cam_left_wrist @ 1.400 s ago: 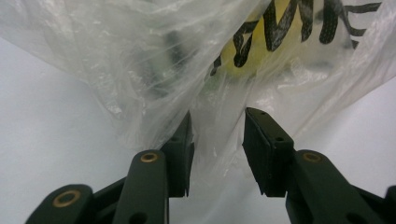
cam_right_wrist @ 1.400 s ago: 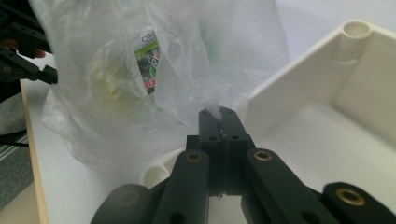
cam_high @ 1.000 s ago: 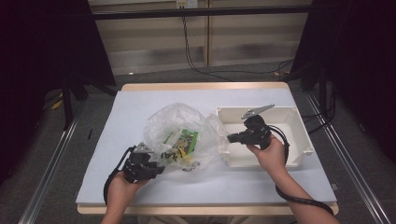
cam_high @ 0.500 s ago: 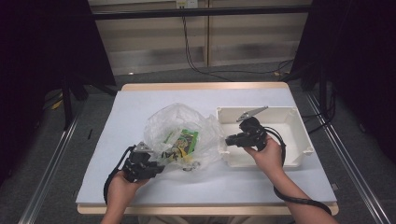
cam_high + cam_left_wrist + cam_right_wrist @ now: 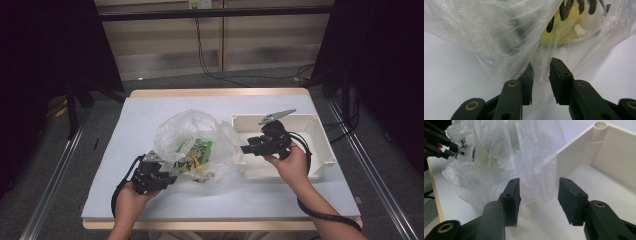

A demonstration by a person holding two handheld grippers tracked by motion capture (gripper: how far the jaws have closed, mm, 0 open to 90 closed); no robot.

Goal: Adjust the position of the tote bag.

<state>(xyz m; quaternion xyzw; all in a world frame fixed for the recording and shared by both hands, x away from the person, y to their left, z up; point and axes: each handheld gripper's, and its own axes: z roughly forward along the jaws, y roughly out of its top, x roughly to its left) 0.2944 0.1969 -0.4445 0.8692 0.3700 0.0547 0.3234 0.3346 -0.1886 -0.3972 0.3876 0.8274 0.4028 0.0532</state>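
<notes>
A clear plastic bag (image 5: 200, 145) lies mid-table with green and yellow packets (image 5: 196, 150) inside. At its near-left corner my left gripper (image 5: 170, 177) is shut on a bunched fold of the film (image 5: 541, 67), and the bag (image 5: 499, 37) tents up from the jaws. A yellow packet (image 5: 566, 30) shows through. My right gripper (image 5: 245, 149) hovers over the left end of the white tray (image 5: 320, 140), pointing at the bag. Its jaws (image 5: 539, 192) have just been opening and stand open, with nothing pressed between them. The bag's film (image 5: 499, 157) hangs just beyond them, against the tray wall (image 5: 574, 145).
The tray (image 5: 614, 157) is empty inside. In the right gripper view the left gripper (image 5: 454, 148) shows at the far side of the bag. White tabletop (image 5: 150, 110) lies bare behind the bag and along the front edge.
The right gripper has edged slightly left over the tray's left end. The left gripper and the bag have kept their places.
</notes>
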